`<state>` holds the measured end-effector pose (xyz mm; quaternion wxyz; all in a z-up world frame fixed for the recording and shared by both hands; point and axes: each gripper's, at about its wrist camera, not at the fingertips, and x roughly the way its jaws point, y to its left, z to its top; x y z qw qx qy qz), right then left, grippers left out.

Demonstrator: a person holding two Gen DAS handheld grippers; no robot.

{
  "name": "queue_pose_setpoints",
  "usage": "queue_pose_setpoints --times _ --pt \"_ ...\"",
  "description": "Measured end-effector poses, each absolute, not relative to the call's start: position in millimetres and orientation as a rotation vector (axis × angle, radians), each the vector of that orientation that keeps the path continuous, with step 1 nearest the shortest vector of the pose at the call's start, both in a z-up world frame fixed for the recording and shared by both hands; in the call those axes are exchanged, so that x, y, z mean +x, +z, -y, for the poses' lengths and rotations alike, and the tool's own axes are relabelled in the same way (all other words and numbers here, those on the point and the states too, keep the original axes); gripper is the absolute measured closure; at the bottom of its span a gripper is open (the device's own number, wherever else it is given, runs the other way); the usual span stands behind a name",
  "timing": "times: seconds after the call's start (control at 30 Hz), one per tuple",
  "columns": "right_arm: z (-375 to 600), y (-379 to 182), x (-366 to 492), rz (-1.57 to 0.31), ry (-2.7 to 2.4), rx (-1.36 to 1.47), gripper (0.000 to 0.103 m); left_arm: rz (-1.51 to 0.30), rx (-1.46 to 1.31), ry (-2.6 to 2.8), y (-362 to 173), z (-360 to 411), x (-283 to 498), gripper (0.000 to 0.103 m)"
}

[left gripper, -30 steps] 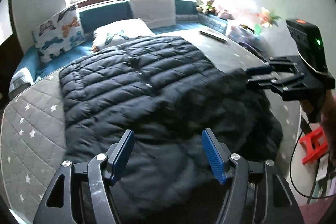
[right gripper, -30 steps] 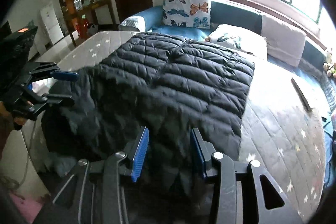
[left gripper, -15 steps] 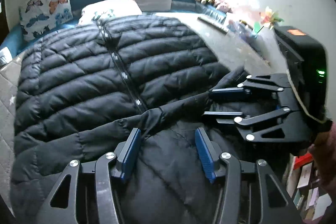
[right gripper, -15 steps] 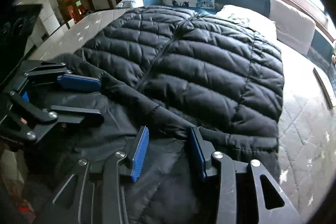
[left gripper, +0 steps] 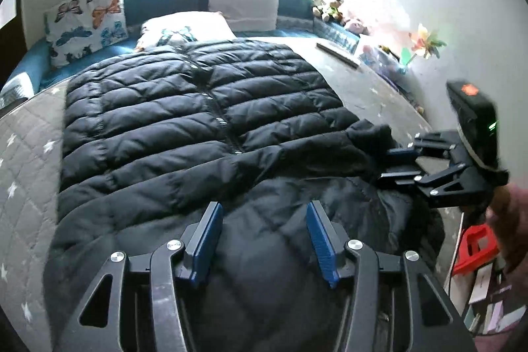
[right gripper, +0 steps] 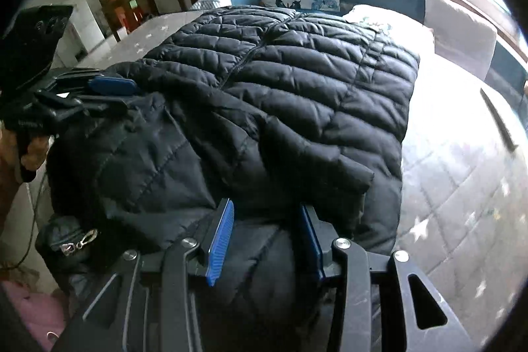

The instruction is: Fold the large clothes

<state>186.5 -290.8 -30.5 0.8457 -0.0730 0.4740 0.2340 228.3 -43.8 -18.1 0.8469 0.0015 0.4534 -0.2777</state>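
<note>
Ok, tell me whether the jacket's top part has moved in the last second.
Yes. The down jacket had its near top part folded away from the grippers over its body, toward the butterfly pillow; a fold ridge now crosses it.

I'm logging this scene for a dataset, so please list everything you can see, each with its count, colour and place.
down jacket: one, black, spread on the bed.
bed cover: one, grey with white stars.
butterfly pillow: one, white, at the headboard.
plain pillow: one, pale, at the headboard.
stool: one, red, on the floor.
left gripper: blue pads, open over the jacket's near end.
right gripper: blue pads, open over the jacket's near end.
</note>
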Motion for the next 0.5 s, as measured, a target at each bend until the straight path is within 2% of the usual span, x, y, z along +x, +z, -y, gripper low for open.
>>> queue_pose_setpoints --times 0.2,0.33,0.5 --pt "287.4 -38.7 186.2 -0.994 0.485 -0.157 0.059 -0.916 0.001 -0.512 2.7 1.8 207.4 0.046" --pt "288.1 -43.8 185.4 -0.973 0.488 -0.145 0.059 -0.986 -0.045 -0.495 -23.8 -19.0 209.5 0.046" --pt "286.1 -41.7 182.9 -0.968 0.476 -0.166 0.059 -0.973 -0.014 -0.466 -38.9 -14.4 206.8 0.046"
